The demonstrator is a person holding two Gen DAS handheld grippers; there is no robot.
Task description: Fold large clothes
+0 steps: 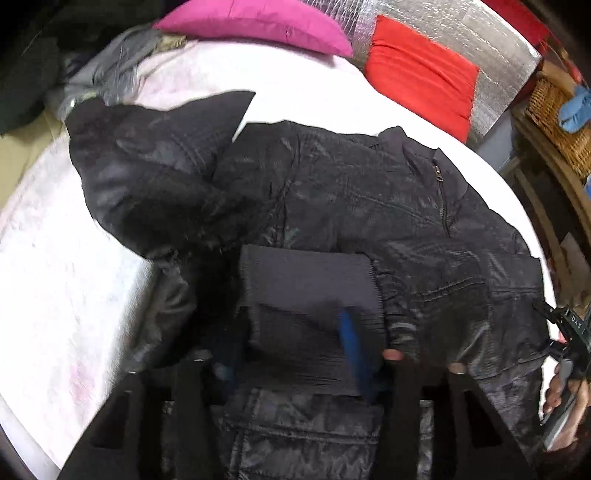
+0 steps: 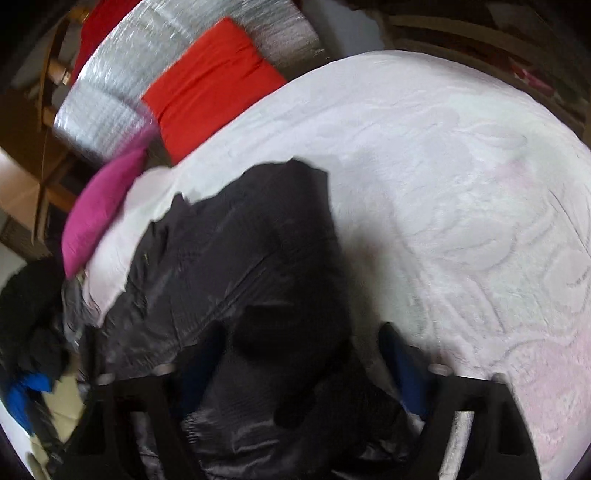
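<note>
A white bed [image 2: 461, 177] carries the black padded jacket [image 1: 369, 199], spread across its near half with a sleeve [image 1: 147, 173] thrown out toward the magenta pillow [image 1: 255, 26]. The left tongs [image 1: 295, 354] are clamped on the ribbed hem [image 1: 310, 288]; the right tongs [image 2: 295, 369] have jacket cloth between them, but whether they grip it I cannot tell (blurred). The slick shell could slide free mid-fold, and the bulk may spring back. Bare bed lies open to the right; the near edge is close.
</note>
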